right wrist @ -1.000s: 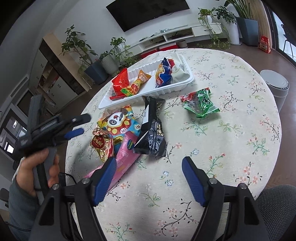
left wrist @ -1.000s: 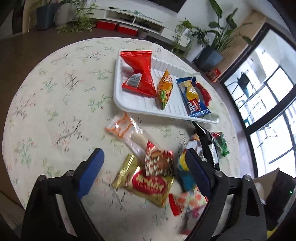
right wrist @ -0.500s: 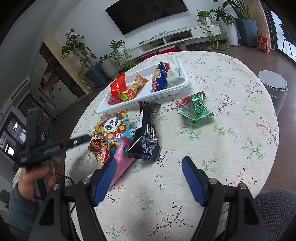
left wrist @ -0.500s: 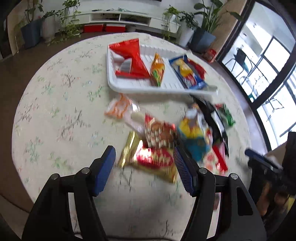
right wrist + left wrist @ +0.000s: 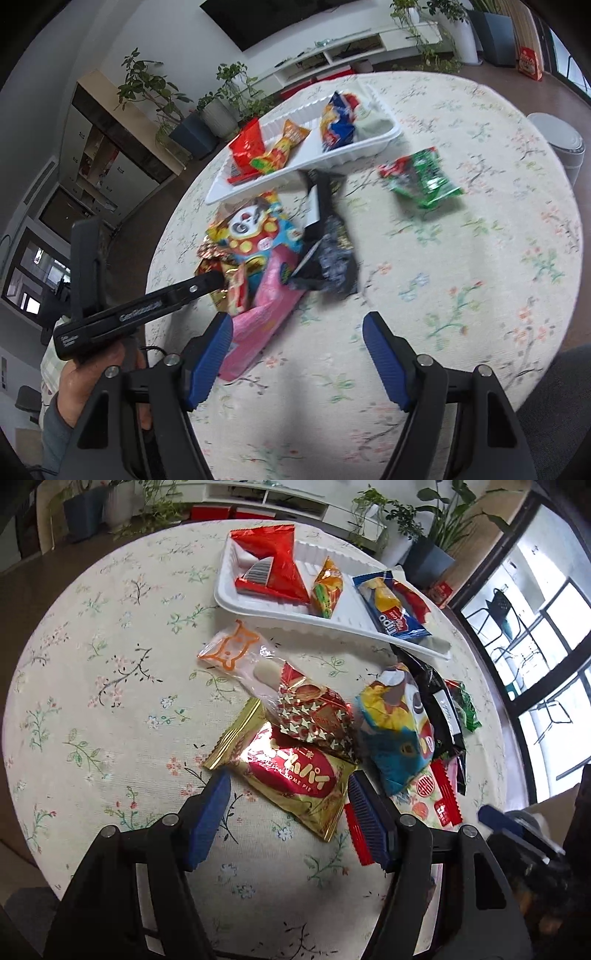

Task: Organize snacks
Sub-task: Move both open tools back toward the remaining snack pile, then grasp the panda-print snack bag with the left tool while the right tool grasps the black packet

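My left gripper (image 5: 288, 808) is open, low over the near end of a gold and red pie pack (image 5: 291, 775), its pads to either side. Behind it lie a red patterned pack (image 5: 317, 716), a clear pack with an orange cat (image 5: 240, 657), a blue cartoon bag (image 5: 399, 734) and a black bag (image 5: 443, 709). The white tray (image 5: 354, 627) holds a red bag (image 5: 269, 568), an orange pack (image 5: 327, 589) and a blue pack (image 5: 391, 609). My right gripper (image 5: 297, 350) is open and empty above the tablecloth, near a pink pack (image 5: 262, 317).
A green pack (image 5: 421, 177) lies alone on the right of the round floral table (image 5: 480, 295). The left gripper's body (image 5: 140, 310) reaches in from the left in the right wrist view. A white bin (image 5: 557, 144) stands beyond the table edge. Plants and a TV shelf stand behind.
My left gripper has come down and forward over the gold and red pie pack, its jaws narrower than before. My right gripper has moved closer to the snack pile.
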Demonstrator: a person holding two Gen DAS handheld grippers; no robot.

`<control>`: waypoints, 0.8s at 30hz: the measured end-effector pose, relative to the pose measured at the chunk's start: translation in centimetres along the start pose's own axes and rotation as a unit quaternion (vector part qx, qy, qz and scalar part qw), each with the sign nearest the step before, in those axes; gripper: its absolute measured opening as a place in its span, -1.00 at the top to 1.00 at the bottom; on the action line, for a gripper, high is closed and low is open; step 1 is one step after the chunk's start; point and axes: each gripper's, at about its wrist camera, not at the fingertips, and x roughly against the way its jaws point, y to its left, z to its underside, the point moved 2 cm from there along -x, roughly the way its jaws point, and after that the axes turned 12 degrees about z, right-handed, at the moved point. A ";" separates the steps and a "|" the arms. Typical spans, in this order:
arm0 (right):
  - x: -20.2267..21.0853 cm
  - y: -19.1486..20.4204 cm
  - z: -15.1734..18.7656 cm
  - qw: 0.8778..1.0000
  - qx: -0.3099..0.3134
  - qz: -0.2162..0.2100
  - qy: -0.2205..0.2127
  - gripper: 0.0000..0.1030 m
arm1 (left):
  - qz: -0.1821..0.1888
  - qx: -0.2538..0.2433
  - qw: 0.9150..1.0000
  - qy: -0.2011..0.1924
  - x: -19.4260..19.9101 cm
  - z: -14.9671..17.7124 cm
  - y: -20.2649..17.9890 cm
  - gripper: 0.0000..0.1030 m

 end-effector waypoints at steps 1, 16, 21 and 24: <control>-0.3 0.6 0.0 1.000 0.003 0.000 0.005 -0.47 | -0.003 -0.002 1.000 0.000 -0.2 -0.3 0.1 -0.25; -3.4 4.0 0.4 0.991 0.095 0.087 0.030 -0.05 | -0.056 -0.052 0.997 0.022 -0.6 -1.5 1.3 -0.28; -2.6 2.3 0.0 0.986 0.109 0.122 0.032 -0.02 | -0.069 -0.067 0.994 0.050 0.1 -0.6 1.8 -0.33; -2.0 1.9 -0.2 0.992 0.082 0.085 0.032 -0.02 | -0.059 -0.051 0.996 0.032 0.9 -0.6 1.9 -0.33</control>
